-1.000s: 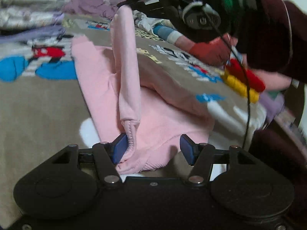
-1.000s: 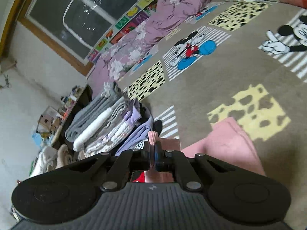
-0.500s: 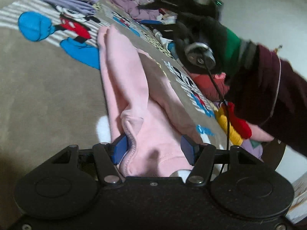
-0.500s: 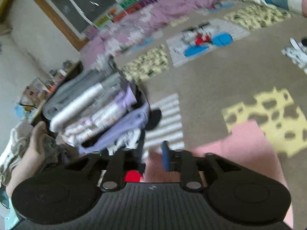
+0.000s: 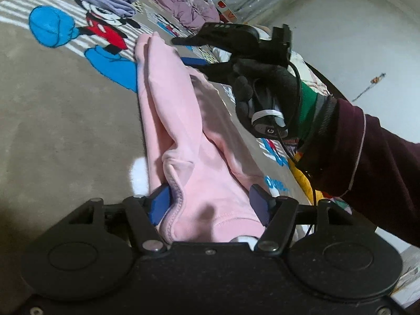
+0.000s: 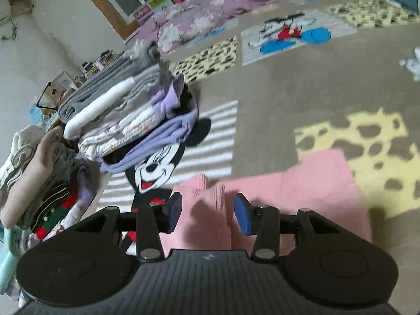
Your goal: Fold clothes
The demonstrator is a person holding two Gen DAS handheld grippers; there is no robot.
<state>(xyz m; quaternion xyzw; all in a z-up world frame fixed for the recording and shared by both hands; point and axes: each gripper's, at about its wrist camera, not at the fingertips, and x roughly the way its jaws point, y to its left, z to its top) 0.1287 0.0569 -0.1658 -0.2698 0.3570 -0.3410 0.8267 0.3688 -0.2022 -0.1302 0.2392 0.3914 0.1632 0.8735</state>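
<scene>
A pink garment (image 5: 183,120) lies folded lengthwise on the brown cartoon-print blanket (image 5: 65,131). Its near hem sits between the blue pads of my left gripper (image 5: 210,206), which stands open; the left pad (image 5: 160,204) is beside a ribbed cuff. At the garment's far end a black-gloved hand (image 5: 265,92) holds my right gripper (image 5: 194,52) low over the cloth. In the right wrist view, my right gripper (image 6: 207,214) has its jaws opening. The pink ribbed cuffs (image 6: 210,191) lie loose between its pads, which do not press on them.
A stack of folded grey, white and lilac clothes (image 6: 126,110) stands left of the garment's far end, with another pile (image 6: 39,183) beside it. Purple floral bedding (image 6: 210,23) lines the far edge. Bright clothes (image 5: 302,173) lie under the dark red sleeve (image 5: 367,157).
The right gripper let go of the pink sleeve it held up, opened and sank. The sleeve now lies flat along the garment. The left gripper's view has rolled.
</scene>
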